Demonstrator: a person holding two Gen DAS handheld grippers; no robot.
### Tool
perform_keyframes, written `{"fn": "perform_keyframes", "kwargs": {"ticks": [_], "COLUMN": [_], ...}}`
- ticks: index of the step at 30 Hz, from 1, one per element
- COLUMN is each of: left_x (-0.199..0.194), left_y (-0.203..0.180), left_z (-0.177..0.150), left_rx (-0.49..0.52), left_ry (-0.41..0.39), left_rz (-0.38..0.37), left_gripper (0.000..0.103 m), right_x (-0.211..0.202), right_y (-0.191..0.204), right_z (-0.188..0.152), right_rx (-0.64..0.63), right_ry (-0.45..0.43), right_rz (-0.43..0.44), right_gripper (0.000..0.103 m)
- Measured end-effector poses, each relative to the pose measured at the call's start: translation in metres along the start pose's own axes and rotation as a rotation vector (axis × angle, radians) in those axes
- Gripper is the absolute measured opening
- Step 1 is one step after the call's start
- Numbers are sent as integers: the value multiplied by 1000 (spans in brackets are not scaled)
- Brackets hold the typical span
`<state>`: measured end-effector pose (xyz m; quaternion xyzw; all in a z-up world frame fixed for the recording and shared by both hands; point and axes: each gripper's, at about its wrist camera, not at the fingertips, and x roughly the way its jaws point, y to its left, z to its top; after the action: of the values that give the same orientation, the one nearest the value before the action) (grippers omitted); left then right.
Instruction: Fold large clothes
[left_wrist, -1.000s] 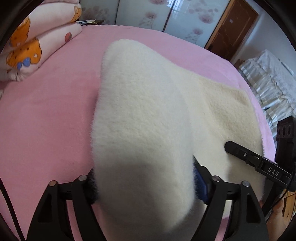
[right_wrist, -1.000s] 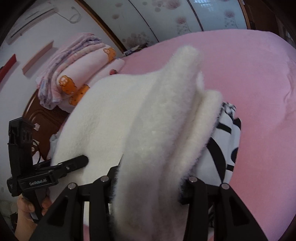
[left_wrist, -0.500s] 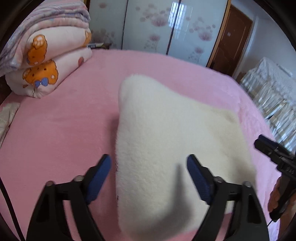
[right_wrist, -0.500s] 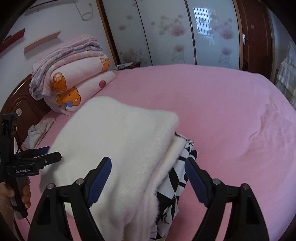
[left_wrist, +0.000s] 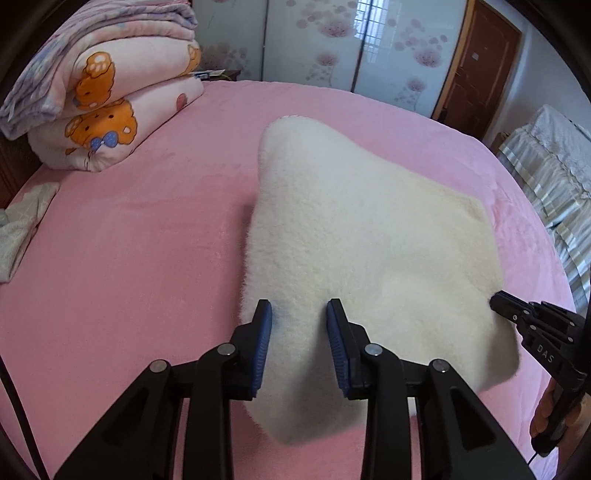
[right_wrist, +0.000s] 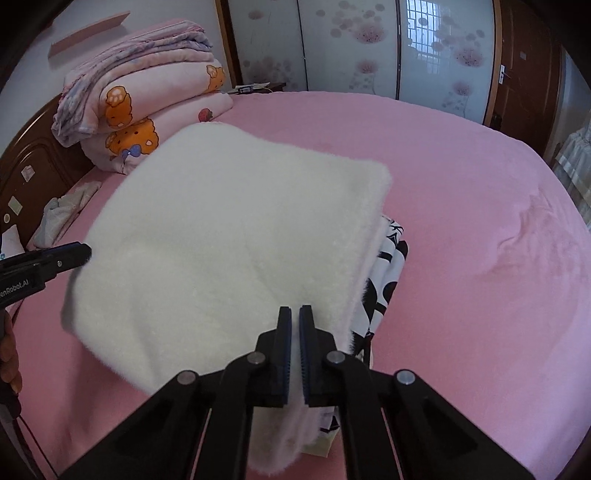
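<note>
- A bed (left_wrist: 155, 236) with a pink fleece sheet carries everything.
- A folded white fleece garment (left_wrist: 354, 236) lies mid-bed.
- Stacked folded quilts (left_wrist: 110, 103) rest by the headboard (right_wrist: 26, 173).
- A pale cloth (left_wrist: 18, 225) lies at the edge.

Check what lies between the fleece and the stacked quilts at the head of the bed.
Only bare pink sheet separates the fleece from the quilts, seen most clearly in the left wrist view; the right wrist view agrees.

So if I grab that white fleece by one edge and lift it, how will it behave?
The fleece is thick, fluffy and soft-edged, so it will probably droop and sag rather than hold its shape. It lies folded in layers, with a black-and-white printed side peeking out, so lifting one edge may well undo the fold. Its bulk suggests it is light for its size.
</note>
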<state>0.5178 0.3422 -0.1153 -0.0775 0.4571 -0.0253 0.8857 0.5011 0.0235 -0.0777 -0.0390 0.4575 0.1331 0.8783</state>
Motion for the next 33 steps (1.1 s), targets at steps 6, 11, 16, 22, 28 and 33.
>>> {"fn": "perform_keyframes", "kwargs": {"ticks": [6, 11, 16, 22, 28, 33], "left_x": [-17, -47, -99, -167, -219, -255], "left_y": [-4, -9, -29, -66, -96, -122], "left_z": [-6, -17, -32, -63, -99, -131], "left_rx": [-64, -76, -53, -6, 29, 49], "left_ry": [16, 14, -1, -27, -35, -47], "left_rz": [26, 18, -9, -45, -70, -66], "left_gripper": [54, 55, 56, 66, 68, 73], "right_x": [-27, -61, -114, -184, -256, -307], "right_y": [-4, -12, -16, -15, -18, -25], "right_z": [6, -5, -21, -43, -67, -92], "right_rx": [51, 74, 92, 96, 92, 82], "right_ry": [4, 19, 21, 14, -2, -23], "right_rz": [5, 24, 52, 46, 45, 34], "right_gripper": [6, 7, 7, 7, 7, 8]}}
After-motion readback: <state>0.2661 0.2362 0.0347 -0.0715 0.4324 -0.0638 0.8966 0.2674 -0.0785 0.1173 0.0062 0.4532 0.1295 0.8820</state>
